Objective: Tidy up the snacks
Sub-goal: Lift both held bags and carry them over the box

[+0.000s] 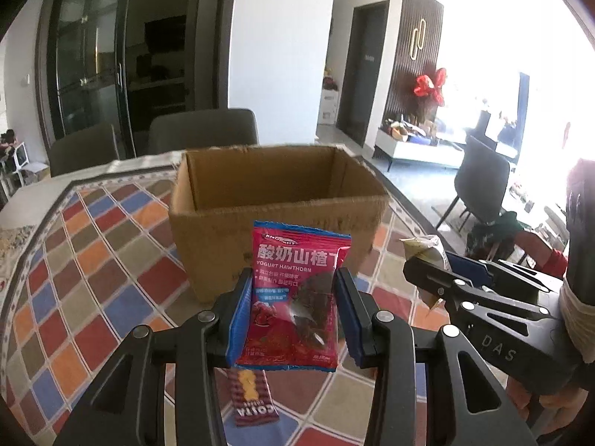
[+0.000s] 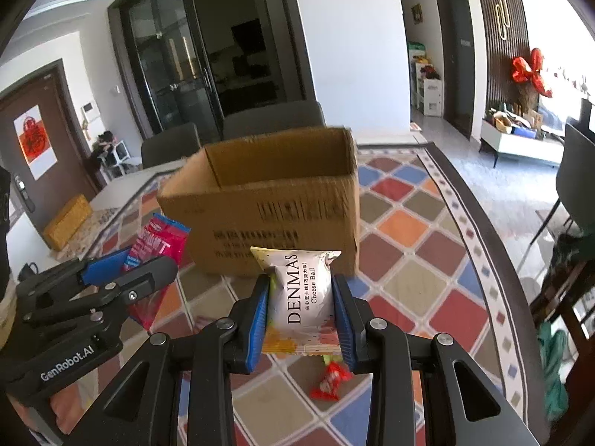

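Two snack packets hang in mid-air above a table spread with a checked cloth [image 2: 416, 230], each one clamped in a hand-held gripper and neither yet dropped into the open cardboard box [image 1: 277, 200] standing in the middle of the table, just ahead of both. The left gripper [image 1: 292, 312] is clenched on a red yogurt hawthorn packet [image 1: 293, 297]; the right gripper [image 2: 301, 316] grips a pale cheese ball packet [image 2: 303, 297], held upright. The box's floor is hidden by its near wall, so what it already holds cannot be told. Work remains — a dark red Cotta packet [image 1: 253, 397] lies on the cloth near the table's front edge below the left gripper, and a small red wrapped sweet [image 2: 331, 381] lies below the right. By appearances the sorting is under way, with at least four items still outside the box.
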